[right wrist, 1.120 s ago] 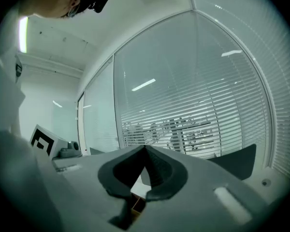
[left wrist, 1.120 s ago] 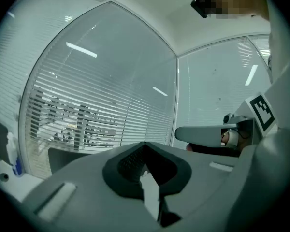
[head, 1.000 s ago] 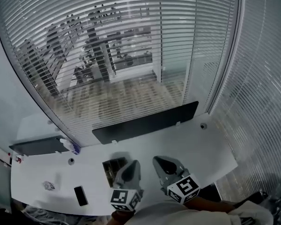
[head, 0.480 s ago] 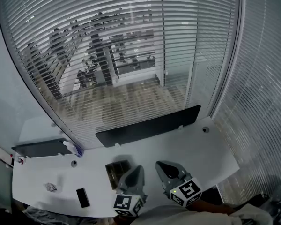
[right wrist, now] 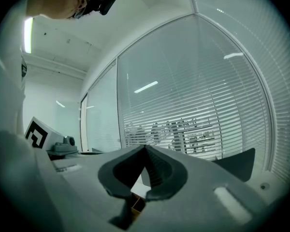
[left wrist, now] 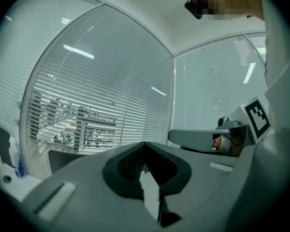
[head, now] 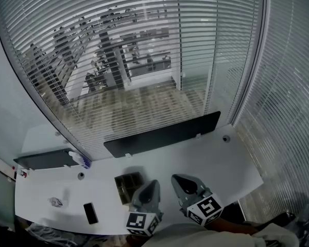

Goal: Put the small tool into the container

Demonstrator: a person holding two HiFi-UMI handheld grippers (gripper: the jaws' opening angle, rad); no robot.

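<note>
A brown open container [head: 127, 185] with dividers stands on the white table [head: 216, 163]. Left of it lie a flat black object [head: 89, 213] and a small crumpled pale item [head: 55, 201]; which one is the tool I cannot tell. My left gripper [head: 153, 183] hovers just right of the container, jaws together and empty. My right gripper [head: 176, 179] hangs beside it, also shut and empty. In the left gripper view the left gripper's [left wrist: 145, 144] jaw tips meet. In the right gripper view the right gripper's [right wrist: 145, 148] jaws meet, and a corner of the container [right wrist: 135, 206] shows below them.
A black panel [head: 162, 134] runs along the table's back edge, with a second dark panel [head: 44, 159] and a small bottle [head: 78, 160] at the back left. Glass walls with blinds [head: 144, 60] enclose the table behind and on the right.
The head view has shifted slightly. Both grippers stay shut in the same place by the container.
</note>
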